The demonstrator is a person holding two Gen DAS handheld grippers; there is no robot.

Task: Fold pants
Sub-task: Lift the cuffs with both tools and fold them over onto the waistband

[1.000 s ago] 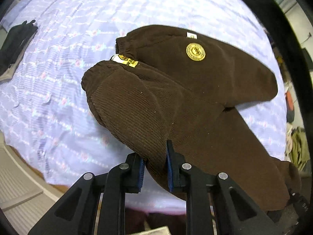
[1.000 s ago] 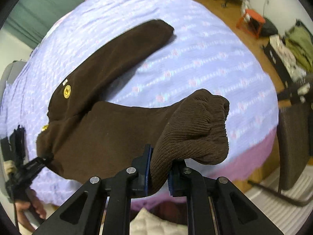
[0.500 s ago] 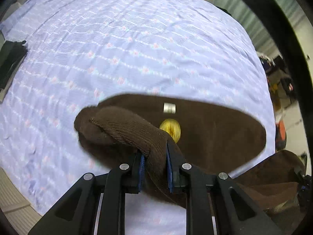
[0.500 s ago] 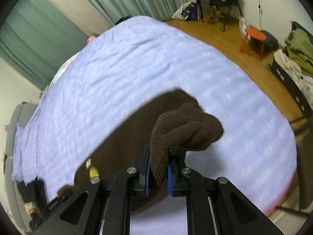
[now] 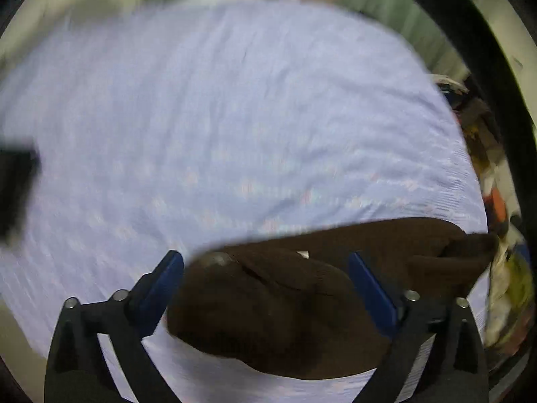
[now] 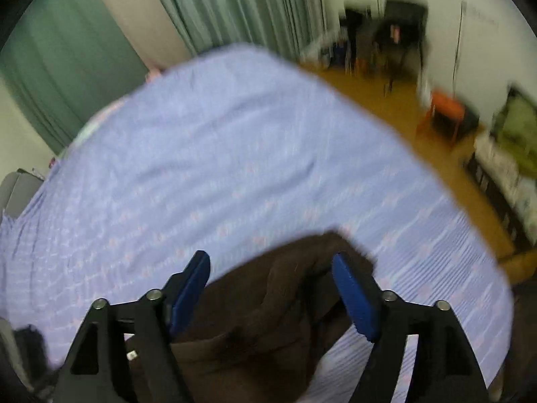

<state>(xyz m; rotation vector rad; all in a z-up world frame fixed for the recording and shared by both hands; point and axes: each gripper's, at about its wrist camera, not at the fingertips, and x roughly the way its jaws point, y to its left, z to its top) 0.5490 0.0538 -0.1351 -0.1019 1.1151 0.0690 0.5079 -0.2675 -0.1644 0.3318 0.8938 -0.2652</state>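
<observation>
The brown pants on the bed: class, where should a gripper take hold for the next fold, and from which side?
Grip the brown pants at the rounded folded end nearest the left gripper, coming from above. That end lies bunched and raised off the lilac bedspread, so open fingers can straddle it. This is only a judgement, as both views are blurred.

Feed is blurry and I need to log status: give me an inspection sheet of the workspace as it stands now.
Surface: lilac patterned bedspread, mostly bare.
Job's things: brown pants bunched near the bed's edge.
Clutter: dark item at the bed's left edge, blurred.
Grippers: left hand-held gripper and right hand-held gripper have just been opening; pants lie between the jaws, unclamped.
Cables: nothing seen.
Surroundings: green curtains, wooden floor, orange stool.
</observation>
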